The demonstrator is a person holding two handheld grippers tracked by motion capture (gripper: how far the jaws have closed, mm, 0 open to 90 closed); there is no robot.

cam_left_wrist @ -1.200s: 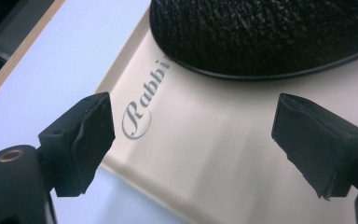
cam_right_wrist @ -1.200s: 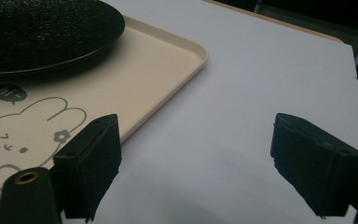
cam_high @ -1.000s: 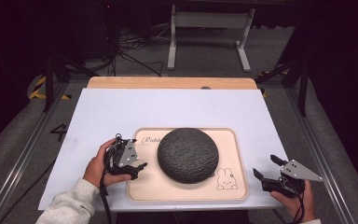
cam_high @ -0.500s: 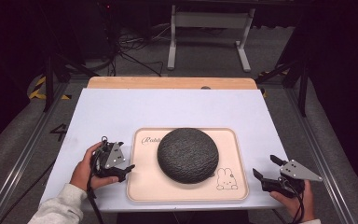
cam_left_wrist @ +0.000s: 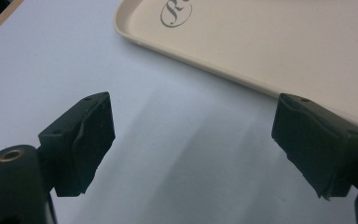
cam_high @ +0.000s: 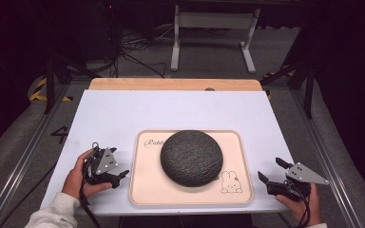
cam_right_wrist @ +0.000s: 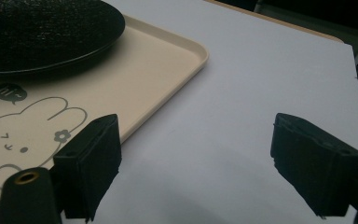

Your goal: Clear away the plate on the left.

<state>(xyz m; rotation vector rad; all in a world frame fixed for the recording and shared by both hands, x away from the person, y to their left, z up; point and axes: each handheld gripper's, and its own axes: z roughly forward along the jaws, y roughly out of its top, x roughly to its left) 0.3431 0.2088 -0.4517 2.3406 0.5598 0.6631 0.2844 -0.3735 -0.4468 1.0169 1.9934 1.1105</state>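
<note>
With the dark round cushion (cam_high: 191, 157) resting on the cream rabbit tray (cam_high: 142, 190), little seems left: left gripper (cam_high: 119, 176) and right gripper (cam_high: 272, 171) flank the tray, both wide open, empty.

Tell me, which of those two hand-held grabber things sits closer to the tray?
The left gripper: its jaws almost meet the tray's left edge, while the right gripper sits visibly apart from the right edge.

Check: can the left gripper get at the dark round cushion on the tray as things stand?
Probably yes. The left gripper sits open beside the tray, and nothing lies between it and the cushion.
</note>
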